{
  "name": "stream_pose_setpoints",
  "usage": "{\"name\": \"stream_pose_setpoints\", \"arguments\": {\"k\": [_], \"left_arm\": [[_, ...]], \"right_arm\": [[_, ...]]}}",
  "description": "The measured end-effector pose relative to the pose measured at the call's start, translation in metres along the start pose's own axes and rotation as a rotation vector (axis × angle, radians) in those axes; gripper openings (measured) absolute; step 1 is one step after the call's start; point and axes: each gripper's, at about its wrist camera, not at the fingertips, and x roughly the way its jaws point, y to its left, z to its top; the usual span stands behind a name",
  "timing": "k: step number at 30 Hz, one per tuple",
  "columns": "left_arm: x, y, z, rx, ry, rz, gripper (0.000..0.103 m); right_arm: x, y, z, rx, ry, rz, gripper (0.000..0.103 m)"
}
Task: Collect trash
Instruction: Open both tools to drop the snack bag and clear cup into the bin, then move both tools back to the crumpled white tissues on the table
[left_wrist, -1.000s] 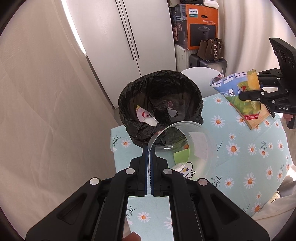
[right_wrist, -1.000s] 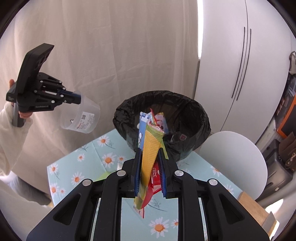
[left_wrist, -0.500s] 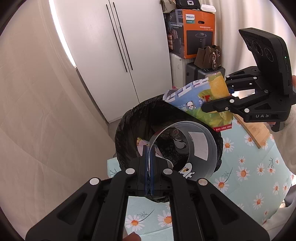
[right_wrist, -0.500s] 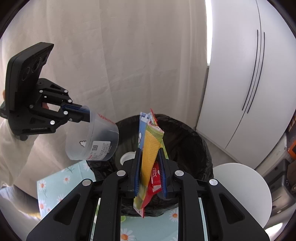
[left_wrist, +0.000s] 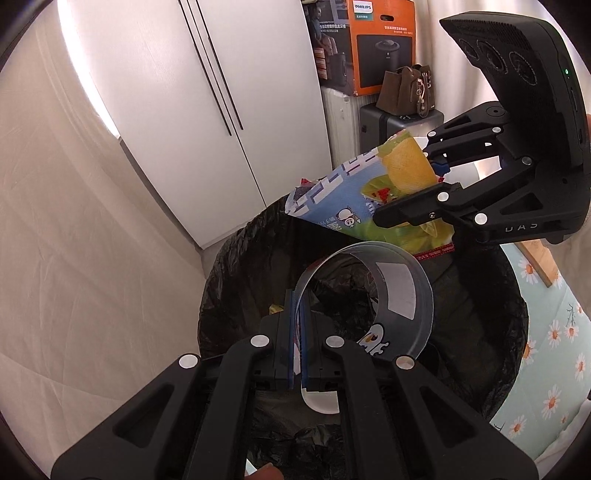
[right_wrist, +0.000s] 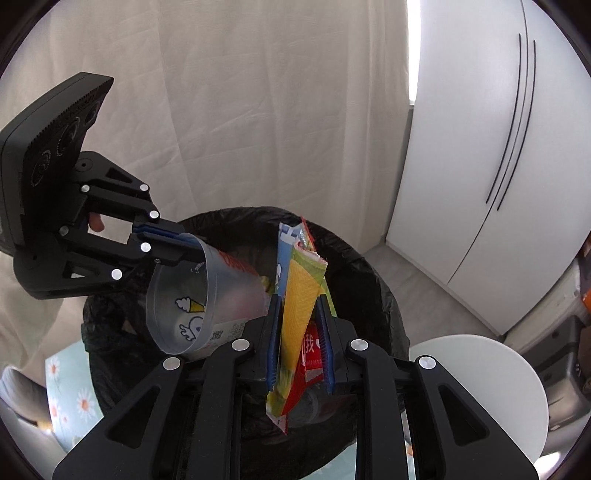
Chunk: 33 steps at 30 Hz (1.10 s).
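My left gripper is shut on the rim of a clear plastic cup and holds it over the open black-lined trash bin. My right gripper is shut on a bundle of flat snack wrappers, blue, yellow and red, also over the bin. In the left wrist view the right gripper holds the wrappers just above the cup. In the right wrist view the left gripper holds the cup close to the left of the wrappers.
The bin stands on a table with a daisy-print cloth. A white round chair is behind it. White cabinet doors, a curtain, an orange box and a brown bag are further back.
Both grippers have moved forward with their loads, from beside the bin to directly over its mouth. The cup and the wrappers have come close together.
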Motion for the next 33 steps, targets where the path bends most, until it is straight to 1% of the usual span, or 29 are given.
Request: {"name": "stream_pose_setpoints", "arguments": {"k": [1,3,4,5,6,7,8,9,10,11,12,14,16,17,22,27,33], "left_arm": [[0.003,0.003,-0.003,-0.004,0.005,-0.006,0.003],[0.009,0.005,-0.006,-0.013,0.009,-0.014,0.008],[0.012,0.006,-0.006,-0.019,0.004,-0.021,0.029],[0.013,0.007,-0.007,-0.028,-0.004,-0.030,0.067],[0.012,0.009,-0.009,-0.044,-0.015,-0.032,0.084],[0.009,0.012,-0.010,-0.069,-0.034,-0.033,0.097],[0.003,0.013,-0.012,-0.087,-0.055,-0.053,0.096],[-0.003,0.012,-0.012,-0.100,-0.069,-0.072,0.096],[-0.009,0.011,-0.012,-0.105,-0.078,-0.070,0.096],[-0.015,0.010,-0.013,-0.099,-0.084,-0.051,0.097],[-0.021,0.007,-0.015,-0.090,-0.091,-0.026,0.097],[-0.033,0.001,-0.017,-0.076,-0.097,0.003,0.097],[-0.045,-0.002,-0.018,-0.073,-0.102,0.014,0.097],[-0.051,-0.003,-0.020,-0.075,-0.104,0.016,0.097],[-0.082,-0.008,-0.035,-0.103,-0.101,0.060,0.097],[-0.113,-0.020,-0.055,-0.103,-0.100,0.104,0.097],[-0.137,-0.037,-0.085,-0.113,-0.083,0.105,0.097]], "right_arm": [[0.004,0.000,-0.001,-0.002,0.007,0.000,0.019],[0.010,-0.002,-0.006,-0.004,0.010,-0.009,0.027],[0.011,-0.003,-0.007,-0.003,0.007,-0.007,0.028],[0.012,-0.004,-0.008,0.001,-0.002,-0.007,0.031],[0.012,-0.006,-0.008,0.008,-0.014,-0.014,0.040],[0.010,-0.007,-0.010,0.013,-0.023,-0.024,0.045],[0.006,-0.008,-0.014,0.018,-0.029,-0.035,0.056],[0.004,-0.010,-0.015,0.024,-0.034,-0.043,0.062],[-0.001,-0.011,-0.017,0.031,-0.044,-0.048,0.063],[-0.006,-0.011,-0.019,0.038,-0.055,-0.050,0.065],[-0.014,-0.010,-0.020,0.046,-0.067,-0.056,0.071],[-0.026,-0.008,-0.023,0.060,-0.079,-0.070,0.078],[-0.039,-0.005,-0.027,0.065,-0.088,-0.079,0.081],[-0.045,-0.003,-0.031,0.065,-0.090,-0.083,0.084],[-0.070,0.016,-0.042,0.060,-0.085,-0.096,0.086],[-0.096,0.041,-0.060,0.067,-0.082,-0.092,0.087],[-0.115,0.070,-0.084,0.094,-0.067,-0.082,0.087]]}}
